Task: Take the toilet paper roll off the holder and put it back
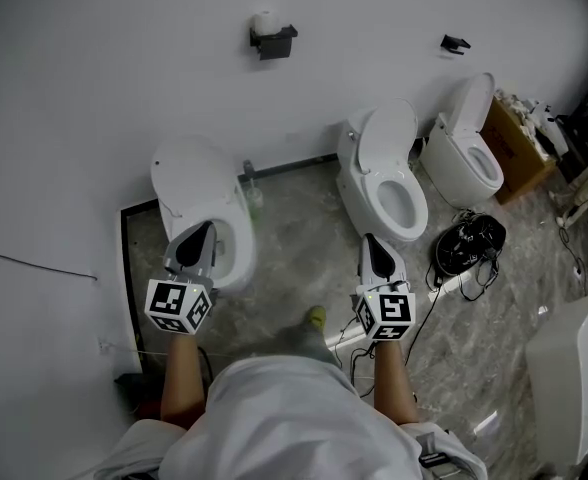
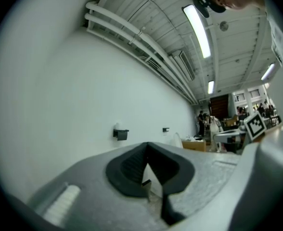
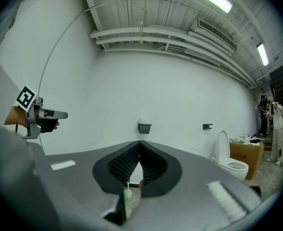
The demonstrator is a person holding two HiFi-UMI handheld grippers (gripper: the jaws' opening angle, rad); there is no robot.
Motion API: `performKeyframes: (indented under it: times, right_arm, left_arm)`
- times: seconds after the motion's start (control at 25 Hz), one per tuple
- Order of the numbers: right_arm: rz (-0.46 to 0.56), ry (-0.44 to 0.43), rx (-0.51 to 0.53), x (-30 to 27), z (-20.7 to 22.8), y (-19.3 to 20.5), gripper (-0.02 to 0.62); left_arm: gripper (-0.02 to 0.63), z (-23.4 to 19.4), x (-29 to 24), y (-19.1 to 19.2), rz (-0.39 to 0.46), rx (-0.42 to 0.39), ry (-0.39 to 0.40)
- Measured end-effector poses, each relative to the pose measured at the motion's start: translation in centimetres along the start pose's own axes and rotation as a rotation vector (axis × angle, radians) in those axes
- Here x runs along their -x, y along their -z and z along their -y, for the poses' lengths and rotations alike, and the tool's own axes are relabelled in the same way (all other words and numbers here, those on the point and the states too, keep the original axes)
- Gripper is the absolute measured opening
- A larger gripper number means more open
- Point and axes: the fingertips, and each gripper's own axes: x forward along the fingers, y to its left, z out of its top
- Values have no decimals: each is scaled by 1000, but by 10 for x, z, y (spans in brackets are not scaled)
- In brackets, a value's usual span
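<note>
Fingers [image 2: 132, 166] of the left gripper [image 2: 147, 146] are pressed together with nothing between them, and the fingers [image 3: 124, 163] of the right gripper [image 3: 139, 142] also meet at their tips, empty. Both grippers are held level and point at a white wall [image 1: 94, 78]. From the head view, the left gripper [image 1: 202, 234] hangs over the leftmost toilet [image 1: 199, 193] and the right gripper [image 1: 372, 244] over the middle toilet [image 1: 389, 173]. A person's bare forearms reach forward from the bottom edge. The toilet paper roll [image 1: 266, 21] is well apart from both grippers. It shows as a small white shape sitting on top of a dark holder [image 1: 275, 42] fixed to the wall, above the gap between those two toilets and far from any corner of the wall. The left gripper view shows the roll [image 2: 116, 127] and holder [image 2: 121, 134] slightly left of its fingertips. The right gripper view shows the roll [image 3: 141, 121] and holder [image 3: 144, 128] almost straight ahead. A second dark bracket [image 1: 455, 43] farther right on the wall looks bare. The roll is likely very light and soft, with a stiffer core, so a hard squeeze could dent it and a loose end could unwind. A gentle hold across its round sides, clear of the holder, looks the safest way to lift it.
</note>
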Motion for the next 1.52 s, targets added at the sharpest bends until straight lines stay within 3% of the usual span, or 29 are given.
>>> performKeyframes:
  times: [0.52,1.12,1.52]
  right_arm:
    - [-9,-31,-16,-92,67,15,3]
    - [-22,-98,-43,-227,182,20,3]
    - [-42,-130,-20,-271,210,25,3]
  left_arm:
    - [0,-15,-100,12,-25,-4,-29]
    - [0,-24,-259,15,-49,6,-117]
    - [0,-21,-315,28,-76,33,-122]
